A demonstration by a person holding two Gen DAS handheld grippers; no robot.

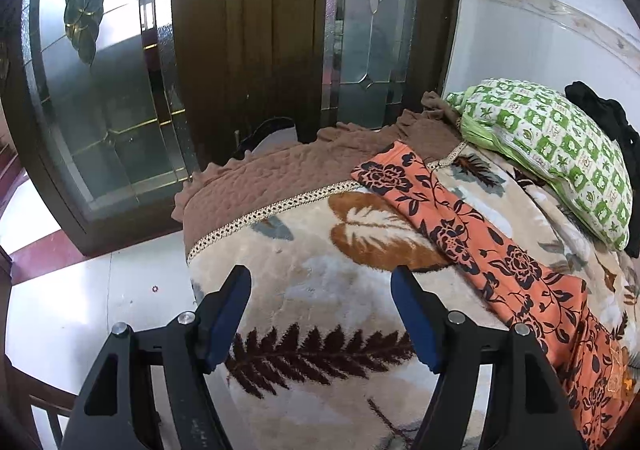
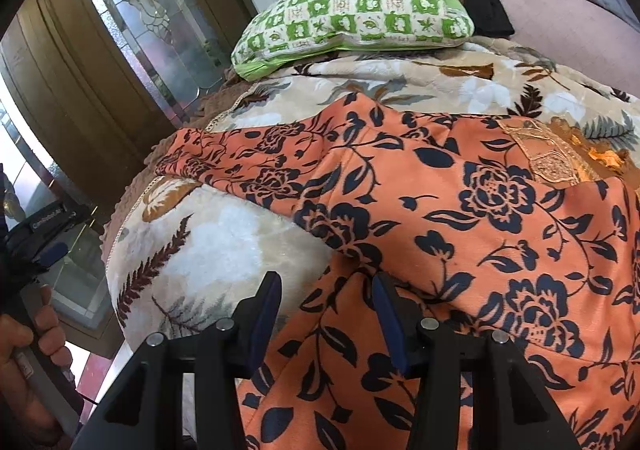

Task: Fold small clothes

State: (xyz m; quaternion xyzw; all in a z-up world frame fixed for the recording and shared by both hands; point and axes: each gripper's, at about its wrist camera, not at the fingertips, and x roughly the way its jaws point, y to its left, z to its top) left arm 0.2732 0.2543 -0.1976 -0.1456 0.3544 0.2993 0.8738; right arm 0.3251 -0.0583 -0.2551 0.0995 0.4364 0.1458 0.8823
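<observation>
My left claw (image 1: 320, 318) is apart and empty above the leaf-print blanket (image 1: 312, 274), beside the orange floral garment (image 2: 460, 234). My right claw (image 2: 326, 314) is apart over the garment's edge, gripping nothing that I can see.

Left wrist view: looks steeply down along its claw (image 1: 320, 314) from near the bed's (image 1: 304, 250) corner, facing the door (image 1: 248, 30). Right wrist view: close above the orange garment (image 2: 460, 230). Shared: garment, green pillow (image 1: 552, 154), bed corner.
</observation>
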